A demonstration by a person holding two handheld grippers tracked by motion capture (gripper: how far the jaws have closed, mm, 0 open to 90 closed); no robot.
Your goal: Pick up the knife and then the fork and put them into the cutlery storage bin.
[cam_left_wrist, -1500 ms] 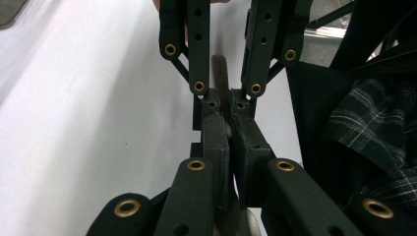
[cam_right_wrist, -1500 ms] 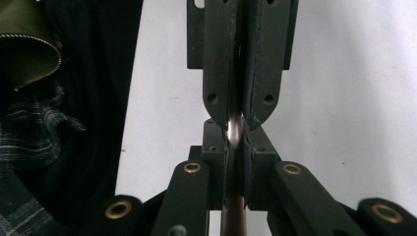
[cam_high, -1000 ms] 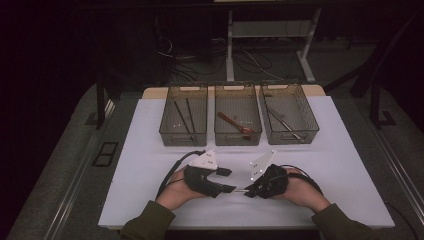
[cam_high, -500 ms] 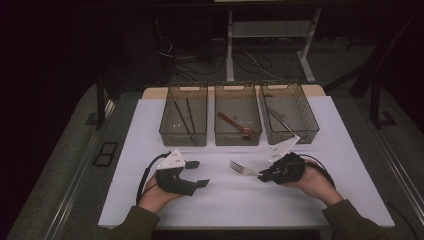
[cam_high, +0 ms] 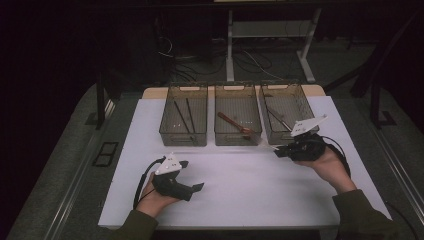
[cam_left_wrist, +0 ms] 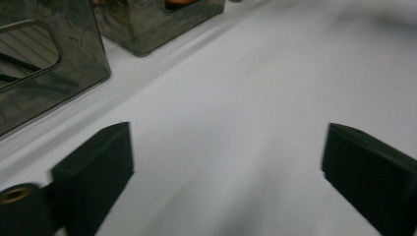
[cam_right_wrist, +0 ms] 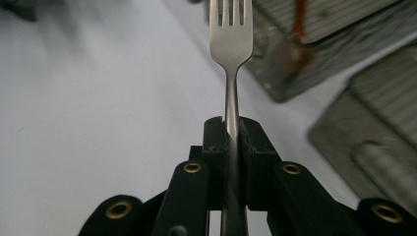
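R jaws clamp fork (cam_right_wrist: 230,44), L jaws wide

The fork (cam_right_wrist: 230,44) is showing as smooth, brushed metal with a dull shine, sitting at twelve o'clock from the matt black plastic pads of the right gripper (cam_right_wrist: 231,129). The bins (cam_high: 239,121) are looking like smoky, glossy translucent plastic. The table cover (cam_high: 240,185) is appearing matt white, paper-like.

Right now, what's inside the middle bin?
The middle bin holds one reddish-brown wooden utensil lying diagonally on its floor. The smoky front wall dims the near edge, so anything small lying there can't be ruled out.
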